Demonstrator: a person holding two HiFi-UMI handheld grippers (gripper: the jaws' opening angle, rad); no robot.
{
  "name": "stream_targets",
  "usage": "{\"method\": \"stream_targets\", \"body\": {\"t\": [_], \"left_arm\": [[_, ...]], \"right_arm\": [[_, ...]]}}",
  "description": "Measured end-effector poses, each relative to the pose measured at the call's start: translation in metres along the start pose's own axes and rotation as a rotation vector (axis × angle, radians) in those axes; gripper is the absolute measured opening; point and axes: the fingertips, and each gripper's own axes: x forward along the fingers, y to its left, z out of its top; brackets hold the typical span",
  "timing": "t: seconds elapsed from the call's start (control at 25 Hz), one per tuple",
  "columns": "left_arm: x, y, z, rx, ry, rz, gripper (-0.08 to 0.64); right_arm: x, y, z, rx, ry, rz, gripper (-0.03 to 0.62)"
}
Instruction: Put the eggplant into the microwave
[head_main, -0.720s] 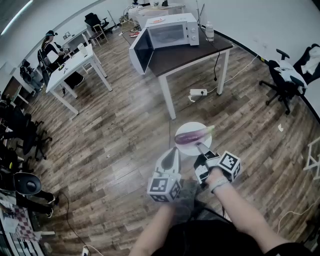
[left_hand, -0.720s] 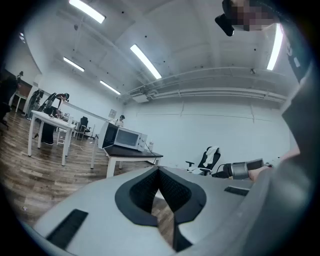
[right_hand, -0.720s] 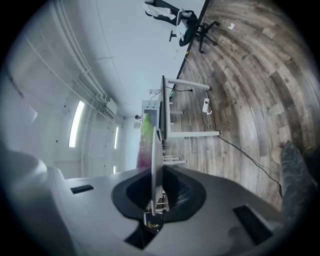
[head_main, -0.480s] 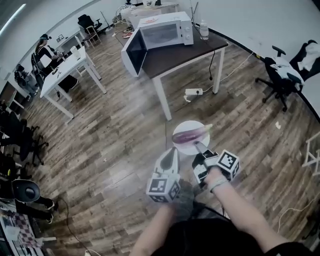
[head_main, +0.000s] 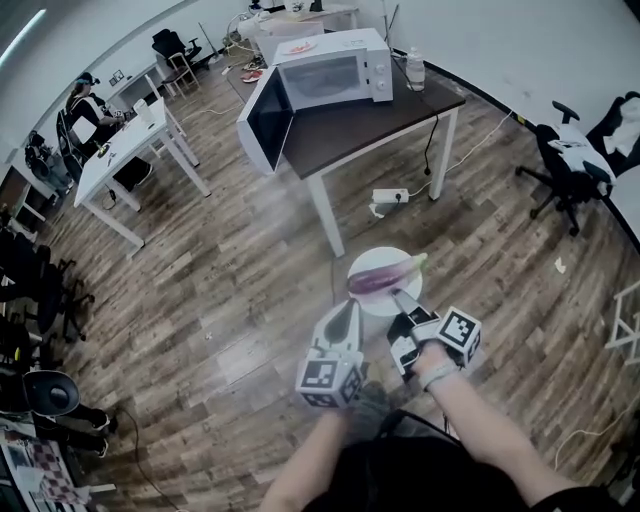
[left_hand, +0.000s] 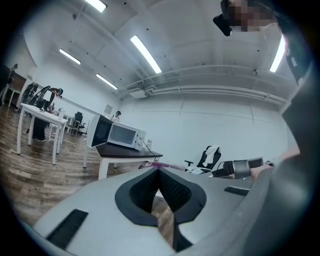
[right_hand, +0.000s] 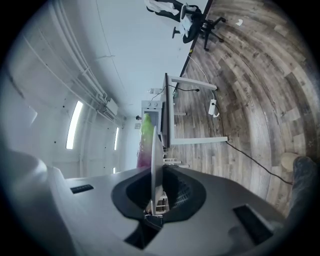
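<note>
A purple eggplant (head_main: 385, 274) with a green stem lies on a white plate (head_main: 368, 300). My right gripper (head_main: 403, 300) is shut on the plate's near rim and holds it level above the floor. The right gripper view shows the plate (right_hand: 153, 160) edge-on between the pads, the eggplant (right_hand: 146, 140) beyond it. My left gripper (head_main: 347, 310) hangs beside the plate, shut, with nothing in it (left_hand: 159, 172). The white microwave (head_main: 325, 75) stands ahead on a dark table (head_main: 400, 105), its door (head_main: 265, 120) swung open to the left.
A water bottle (head_main: 416, 68) stands right of the microwave. A power strip (head_main: 388, 196) and cable lie under the table. An office chair (head_main: 565, 165) is at the right. White desks (head_main: 125, 150) with a seated person (head_main: 85, 100) are at the left.
The table and microwave have come slightly nearer in the head view. Both grippers keep their pose, the plate and eggplant still carried in the right one.
</note>
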Motion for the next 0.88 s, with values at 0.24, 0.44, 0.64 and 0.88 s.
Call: {"method": "stream_targets", "body": {"t": [0.24, 0.44, 0.64, 0.88], "left_arm": [[0.050, 0.012, 0.007, 0.044, 0.032, -0.065, 0.000], [0.089, 0.031, 0.016, 0.069, 0.040, -0.096, 0.000], [0.113, 0.053, 0.031, 0.040, 0.015, -0.084, 0.000], [0.129, 0.070, 0.038, 0.020, 0.006, -0.088, 0.000]], "right_arm": [[0.052, 0.011, 0.028, 0.014, -0.019, 0.004, 0.023], [0.093, 0.022, 0.049, 0.010, -0.037, 0.019, 0.023], [0.121, 0.033, 0.062, 0.004, -0.049, 0.032, 0.023], [0.142, 0.038, 0.068, 0.007, -0.050, 0.027, 0.023]]}}
